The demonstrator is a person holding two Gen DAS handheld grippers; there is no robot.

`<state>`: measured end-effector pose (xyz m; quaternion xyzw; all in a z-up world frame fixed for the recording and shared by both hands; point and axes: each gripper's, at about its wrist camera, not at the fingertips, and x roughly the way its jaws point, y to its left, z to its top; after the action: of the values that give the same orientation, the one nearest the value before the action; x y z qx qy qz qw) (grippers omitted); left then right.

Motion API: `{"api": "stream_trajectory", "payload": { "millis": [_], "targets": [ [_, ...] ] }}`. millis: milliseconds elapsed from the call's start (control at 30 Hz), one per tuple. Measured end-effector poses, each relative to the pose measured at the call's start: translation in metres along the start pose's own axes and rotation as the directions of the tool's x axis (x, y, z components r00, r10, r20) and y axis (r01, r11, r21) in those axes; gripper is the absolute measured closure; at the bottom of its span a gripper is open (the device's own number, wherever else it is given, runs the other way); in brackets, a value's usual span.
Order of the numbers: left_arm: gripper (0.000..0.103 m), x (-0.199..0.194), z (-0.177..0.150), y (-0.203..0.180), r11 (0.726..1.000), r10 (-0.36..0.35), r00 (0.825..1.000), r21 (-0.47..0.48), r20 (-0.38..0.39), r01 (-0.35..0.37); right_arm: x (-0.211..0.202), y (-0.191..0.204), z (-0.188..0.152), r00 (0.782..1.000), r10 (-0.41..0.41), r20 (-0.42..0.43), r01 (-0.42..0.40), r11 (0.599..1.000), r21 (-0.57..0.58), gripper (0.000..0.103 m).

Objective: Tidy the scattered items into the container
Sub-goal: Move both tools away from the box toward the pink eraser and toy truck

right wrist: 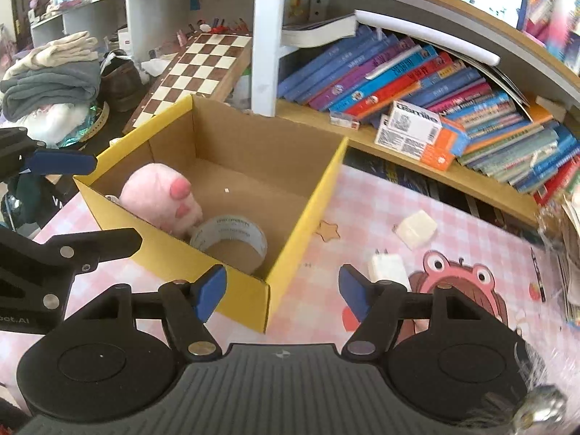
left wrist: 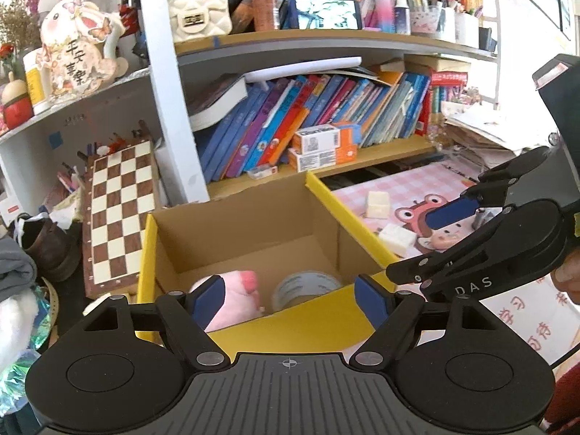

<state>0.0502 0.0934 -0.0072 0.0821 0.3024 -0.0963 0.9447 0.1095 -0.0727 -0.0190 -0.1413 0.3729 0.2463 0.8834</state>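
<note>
A yellow cardboard box (left wrist: pixel 326 322) (right wrist: pixel 311 203) stands open on the pink checked mat. Inside it lie a pink plush toy (left wrist: pixel 235 299) (right wrist: pixel 159 199) and a roll of clear tape (left wrist: pixel 304 288) (right wrist: pixel 228 239). My left gripper (left wrist: pixel 288 302) is open and empty, just before the box's near wall. My right gripper (right wrist: pixel 282 290) is open and empty, over the box's near right corner; it also shows in the left wrist view (left wrist: pixel 456 214). A white charger (right wrist: pixel 388 268) (left wrist: pixel 397 239) and a white block (right wrist: pixel 415 228) (left wrist: pixel 377 204) lie on the mat right of the box.
A bookshelf with slanted books (left wrist: pixel 308 123) (right wrist: pixel 417 83) and orange-white cartons (right wrist: pixel 420 134) runs behind the mat. A chessboard (left wrist: pixel 119 214) (right wrist: pixel 195 69) leans left of the box. Folded clothes (right wrist: pixel 54 79) and a brown shoe (left wrist: pixel 50 246) sit at far left.
</note>
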Motion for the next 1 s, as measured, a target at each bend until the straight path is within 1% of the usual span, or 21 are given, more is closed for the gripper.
{"api": "stream_trajectory", "payload": {
  "millis": [167, 200, 267, 433, 533, 567, 633, 1000],
  "targets": [
    [0.022, 0.0, 0.0, -0.013, 1.0, -0.015, 1.0, 0.01, -0.01, 0.015, -0.009, -0.009, -0.011, 1.0, -0.013, 0.001, 0.013, 0.999, 0.031, 0.027],
    [0.021, 0.0, -0.001, -0.017, 1.0, -0.019, 1.0, 0.013, -0.013, 0.019, -0.01, -0.011, -0.014, 1.0, -0.015, -0.002, 0.015, 0.999, 0.034, 0.026],
    [0.017, 0.001, -0.002, -0.023, 1.0, -0.025, 1.0, 0.019, -0.019, 0.025, -0.011, -0.015, -0.018, 1.0, -0.017, -0.008, 0.017, 0.999, 0.041, 0.022],
    [0.017, 0.002, -0.003, -0.038, 0.999, -0.032, 0.999, 0.032, -0.029, 0.033, -0.015, -0.025, -0.03, 0.999, -0.026, -0.021, 0.027, 0.998, 0.062, 0.016],
    [0.014, 0.003, -0.003, -0.046, 0.999, -0.028, 0.999, 0.038, -0.034, 0.03, -0.018, -0.033, -0.036, 0.999, -0.033, -0.026, 0.035, 0.996, 0.079, 0.013],
    [0.011, 0.003, -0.002, -0.049, 0.999, -0.026, 0.999, 0.04, -0.035, 0.028, -0.019, -0.036, -0.038, 0.999, -0.035, -0.028, 0.037, 0.996, 0.084, 0.013],
    [0.009, 0.003, -0.002, -0.054, 0.999, -0.022, 0.999, 0.043, -0.039, 0.024, -0.021, -0.041, -0.043, 0.999, -0.039, -0.035, 0.042, 0.994, 0.096, 0.012],
    [0.008, 0.007, 0.004, -0.087, 0.997, -0.007, 0.998, 0.072, -0.056, 0.011, -0.031, -0.073, -0.07, 0.997, -0.045, -0.058, 0.053, 0.987, 0.154, 0.011]
  ]
}}
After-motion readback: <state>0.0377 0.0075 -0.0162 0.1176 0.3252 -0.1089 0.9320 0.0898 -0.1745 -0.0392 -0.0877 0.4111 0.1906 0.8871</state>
